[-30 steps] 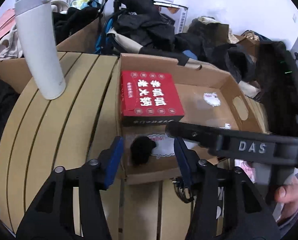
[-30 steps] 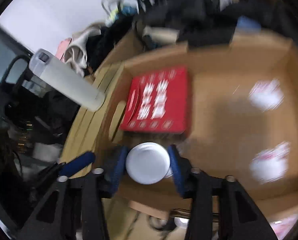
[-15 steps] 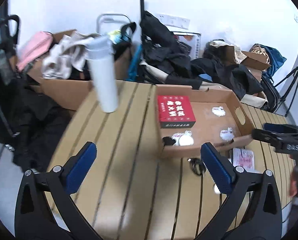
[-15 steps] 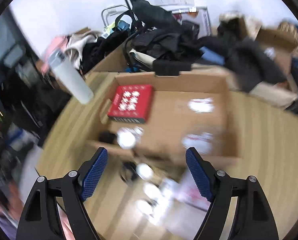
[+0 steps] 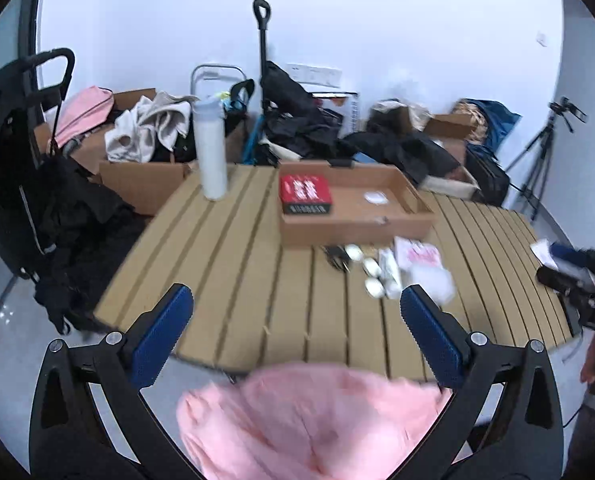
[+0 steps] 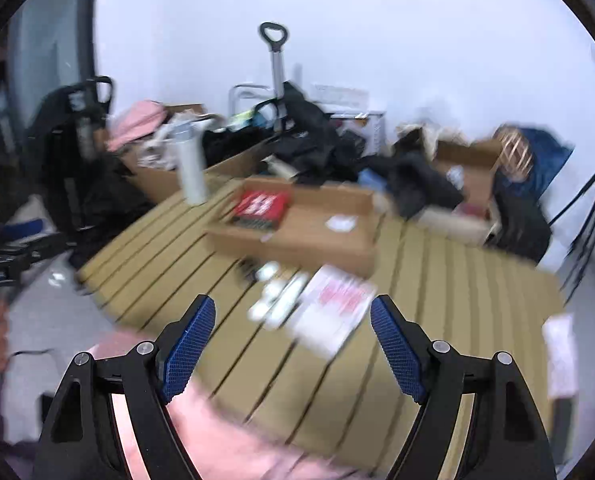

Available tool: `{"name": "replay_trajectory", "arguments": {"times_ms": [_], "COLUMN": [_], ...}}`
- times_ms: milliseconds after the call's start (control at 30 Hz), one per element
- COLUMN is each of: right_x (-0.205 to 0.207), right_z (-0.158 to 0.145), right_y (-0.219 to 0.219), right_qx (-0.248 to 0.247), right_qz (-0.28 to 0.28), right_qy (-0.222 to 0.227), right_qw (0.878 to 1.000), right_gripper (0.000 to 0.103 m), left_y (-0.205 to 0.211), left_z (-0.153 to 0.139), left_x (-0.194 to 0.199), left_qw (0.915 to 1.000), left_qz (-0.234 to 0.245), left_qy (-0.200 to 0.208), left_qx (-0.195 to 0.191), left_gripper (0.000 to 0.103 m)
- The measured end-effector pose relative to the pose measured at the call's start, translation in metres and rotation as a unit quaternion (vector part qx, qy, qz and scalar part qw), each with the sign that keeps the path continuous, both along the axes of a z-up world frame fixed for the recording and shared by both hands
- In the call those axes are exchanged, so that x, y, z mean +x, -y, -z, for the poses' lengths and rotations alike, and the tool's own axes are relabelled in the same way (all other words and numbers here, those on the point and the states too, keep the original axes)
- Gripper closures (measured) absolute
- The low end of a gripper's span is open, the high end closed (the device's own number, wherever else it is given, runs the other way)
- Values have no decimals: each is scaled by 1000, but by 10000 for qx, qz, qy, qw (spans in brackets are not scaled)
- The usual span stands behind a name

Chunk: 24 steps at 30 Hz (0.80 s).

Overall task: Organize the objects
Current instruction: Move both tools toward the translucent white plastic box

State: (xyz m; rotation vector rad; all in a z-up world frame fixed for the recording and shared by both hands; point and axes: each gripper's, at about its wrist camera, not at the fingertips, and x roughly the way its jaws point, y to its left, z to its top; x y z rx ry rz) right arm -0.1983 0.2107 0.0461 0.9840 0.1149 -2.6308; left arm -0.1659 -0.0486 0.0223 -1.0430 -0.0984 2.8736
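A shallow cardboard tray (image 5: 413,222) (image 6: 337,248) sits on the slatted wooden table (image 5: 233,280) (image 6: 437,320), with a red box (image 5: 304,192) (image 6: 262,205) in its left end. In front of the tray lie small white round items (image 5: 371,276) (image 6: 271,294), a dark bundle (image 5: 335,256) and white-and-red packets (image 5: 419,258) (image 6: 333,308). My left gripper (image 5: 297,320) hangs open and empty well back from the table's near edge. The right gripper (image 6: 293,340) is open and empty too, above the near side. It also shows at the right edge of the left wrist view, as the right gripper (image 5: 577,272).
A tall white bottle (image 5: 210,148) (image 6: 189,168) stands at the table's far left. Pink cloth (image 5: 317,420) (image 6: 201,432) fills the foreground below both grippers. Boxes of clothes, dark bags and a trolley handle (image 5: 262,40) crowd the wall. A tripod (image 5: 537,160) stands right.
Both grippers opened, leaving a dark item and a white round item in the tray, then pulled far back and up from it. The whole table is now in view.
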Motion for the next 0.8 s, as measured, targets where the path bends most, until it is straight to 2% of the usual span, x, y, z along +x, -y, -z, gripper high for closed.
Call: {"name": "replay_trajectory", "arguments": {"times_ms": [67, 133, 200, 267, 333, 367, 400, 433, 533, 600, 700, 733, 767, 800], "right_x": [18, 31, 40, 47, 45, 40, 28, 22, 15, 2, -18, -25, -29, -36], "right_z": [19, 32, 30, 19, 23, 30, 46, 56, 80, 97, 119, 125, 130, 134], "right_y": [-6, -15, -26, -38, -49, -50, -50, -52, -65, -68, -66, -65, -65, -63], "right_qx": [-336, -348, -218, -300, -402, -343, -130, -67, -470, -450, -608, -721, -778, -799], "right_qz": [-43, 333, 735, 972, 899, 754, 591, 685, 805, 850, 597, 462, 408, 411], "right_qy": [284, 235, -142, -561, -889, -794, -377, -119, 23, 307, 690, 798, 851, 911], "right_qw": [9990, 9986, 9970, 9932, 9912, 9934, 9975, 9976, 9956, 9949, 9940, 9931, 9925, 9918], "right_gripper": [19, 19, 19, 19, 18, 18, 18, 18, 18, 18, 18, 24, 36, 40], "left_y": [-9, -17, -24, -28, -33, -37, -42, -45, -63, -79, -97, -102, -110, -115], "left_z": [14, 22, 22, 19, 21, 24, 30, 34, 54, 70, 92, 96, 104, 108], "left_x": [12, 12, 9, 8, 5, 1, -5, -5, -20, -41, -74, -79, -92, -98], "left_qw": [9999, 9993, 9991, 9995, 9996, 9994, 9992, 9990, 9977, 9957, 9926, 9915, 9898, 9892], "left_qz": [25, 139, 165, 141, 194, 227, 255, 289, 481, 704, 843, 907, 1011, 1035], "left_qy": [160, 343, 350, 218, 195, 228, 299, 328, 469, 602, 859, 909, 974, 1008], "left_qx": [10, -49, -157, -178, -116, -83, -82, -91, -115, -27, 135, 194, 255, 236], "left_gripper": [0, 0, 0, 0, 0, 0, 0, 0, 0, 0, 2, 2, 3, 5]}}
